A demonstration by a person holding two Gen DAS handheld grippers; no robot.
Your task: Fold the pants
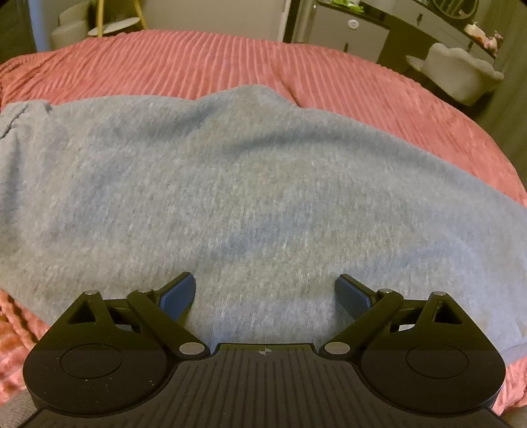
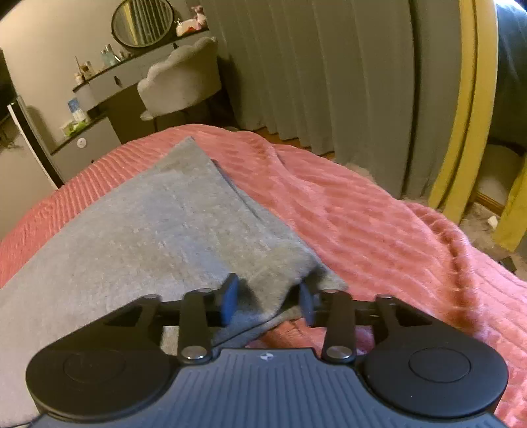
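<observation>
Both grippers' jaws gape over grey pants (image 1: 250,184) on bedspread (image 1: 184,62).

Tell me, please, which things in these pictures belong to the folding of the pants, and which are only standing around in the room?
Belong to the job:
- grey pants, lying on the bed
- pink bedspread, the work surface
- left gripper, open over the cloth
- right gripper, open, a cloth corner between its fingers

Just around:
- vanity chair
- round mirror
- curtain
</observation>
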